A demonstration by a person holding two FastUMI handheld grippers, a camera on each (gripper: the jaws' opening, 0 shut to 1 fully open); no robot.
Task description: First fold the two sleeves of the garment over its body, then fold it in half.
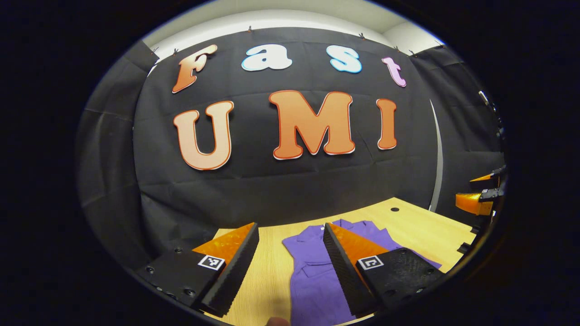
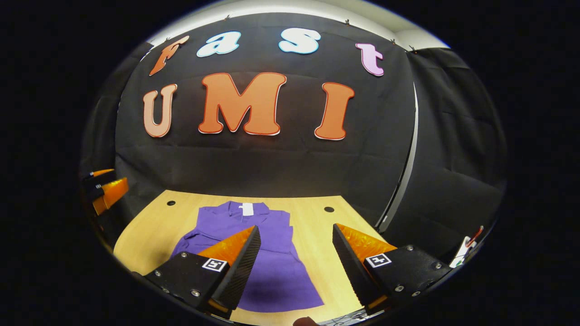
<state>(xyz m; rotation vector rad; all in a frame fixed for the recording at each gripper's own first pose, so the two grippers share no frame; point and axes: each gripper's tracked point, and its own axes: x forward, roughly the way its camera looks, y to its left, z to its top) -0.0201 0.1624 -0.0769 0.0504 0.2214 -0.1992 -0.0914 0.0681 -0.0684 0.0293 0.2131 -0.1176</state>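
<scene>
A purple garment (image 1: 317, 276) lies flat on the wooden table (image 1: 421, 231), collar toward the far wall. My left gripper (image 1: 290, 225) hovers open above its left part, one finger over the table, the other over the cloth. In the right gripper view the garment (image 2: 272, 258) shows its collar with a white tag (image 2: 247, 209), and one sleeve (image 2: 192, 240) spreads out to the left. My right gripper (image 2: 296, 226) stands open above the garment's right edge and holds nothing. Each gripper appears at the edge of the other's view: the right gripper (image 1: 480, 190) and the left gripper (image 2: 106, 184).
The tabletop (image 2: 312, 217) has small round holes near its back edge (image 2: 329, 209) (image 2: 171, 203). Black cloth walls close the booth behind and on both sides. A small white and red object (image 2: 466, 251) sits off the table's right side.
</scene>
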